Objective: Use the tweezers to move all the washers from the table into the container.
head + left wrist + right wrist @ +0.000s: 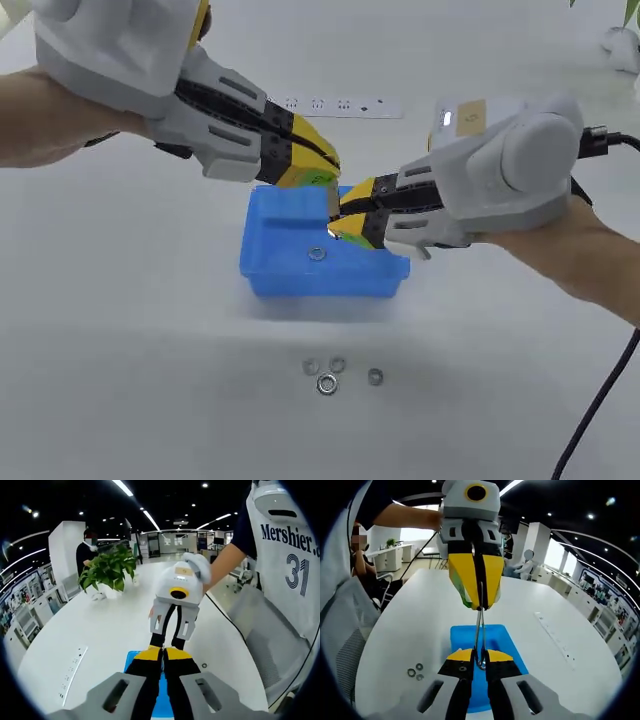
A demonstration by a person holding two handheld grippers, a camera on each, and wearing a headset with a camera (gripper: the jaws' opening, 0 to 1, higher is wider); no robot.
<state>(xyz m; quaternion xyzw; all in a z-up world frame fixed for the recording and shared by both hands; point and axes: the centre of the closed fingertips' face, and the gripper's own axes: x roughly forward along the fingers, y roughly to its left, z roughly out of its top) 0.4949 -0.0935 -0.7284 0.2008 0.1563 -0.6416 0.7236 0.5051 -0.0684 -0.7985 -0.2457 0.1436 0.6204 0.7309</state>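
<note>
Steel tweezers [479, 627] span both grippers: L gripper [480, 607] fingers clamp far end, R gripper [481, 654] fingers narrow, pinching tips over blue container [320, 281]; four washers [327, 384] on worktop [140, 390] nearby.

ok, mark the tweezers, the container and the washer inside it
tweezers [479, 625], right gripper view, middle of the metal shaft
container [320, 281], head view, front wall
washer [317, 254], head view, the ring itself

Right gripper [169, 642] opposite, perhaps above container [163, 700].
</note>
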